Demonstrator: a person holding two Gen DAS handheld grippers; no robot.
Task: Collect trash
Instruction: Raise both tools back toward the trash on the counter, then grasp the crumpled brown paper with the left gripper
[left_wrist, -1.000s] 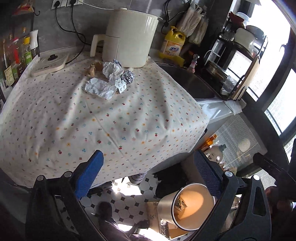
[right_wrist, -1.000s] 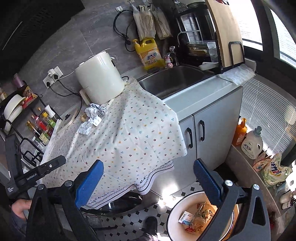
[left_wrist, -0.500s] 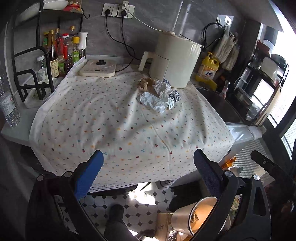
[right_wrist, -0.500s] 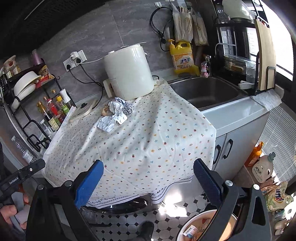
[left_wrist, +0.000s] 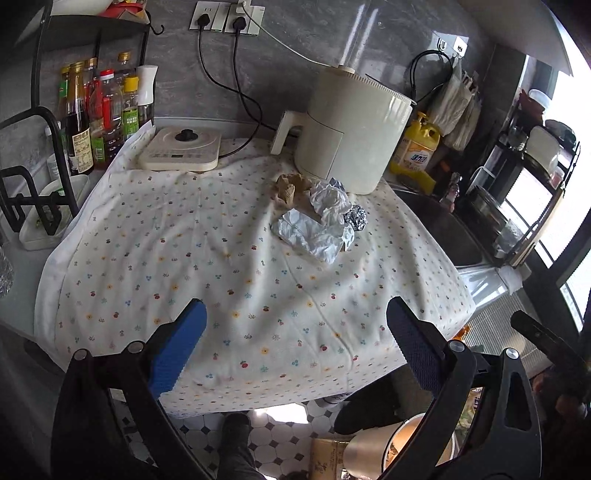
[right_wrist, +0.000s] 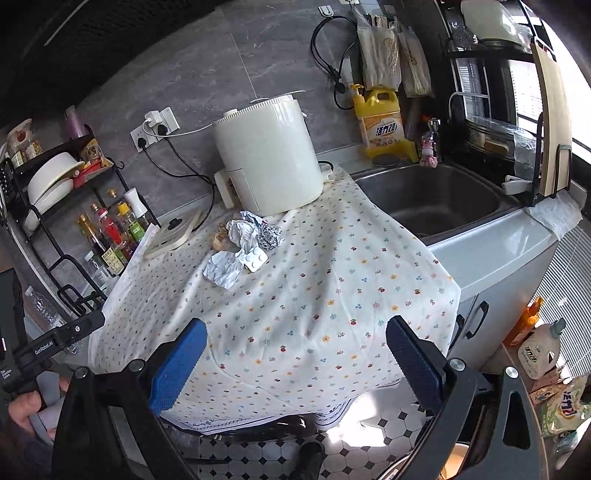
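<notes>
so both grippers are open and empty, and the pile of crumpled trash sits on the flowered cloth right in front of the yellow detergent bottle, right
Not quite. The pile of crumpled paper and foil trash lies in front of the cream cylindrical air fryer, not the yellow detergent bottle, which stands further right by the steel sink; the right wrist view shows this. The rest holds: left gripper and right gripper are open and empty, trash on the flowered cloth.

White tablecloth (left_wrist: 229, 266) with coloured floral dots; cream appliance (left_wrist: 347, 133); yellow detergent jug (right_wrist: 380, 122).
</notes>
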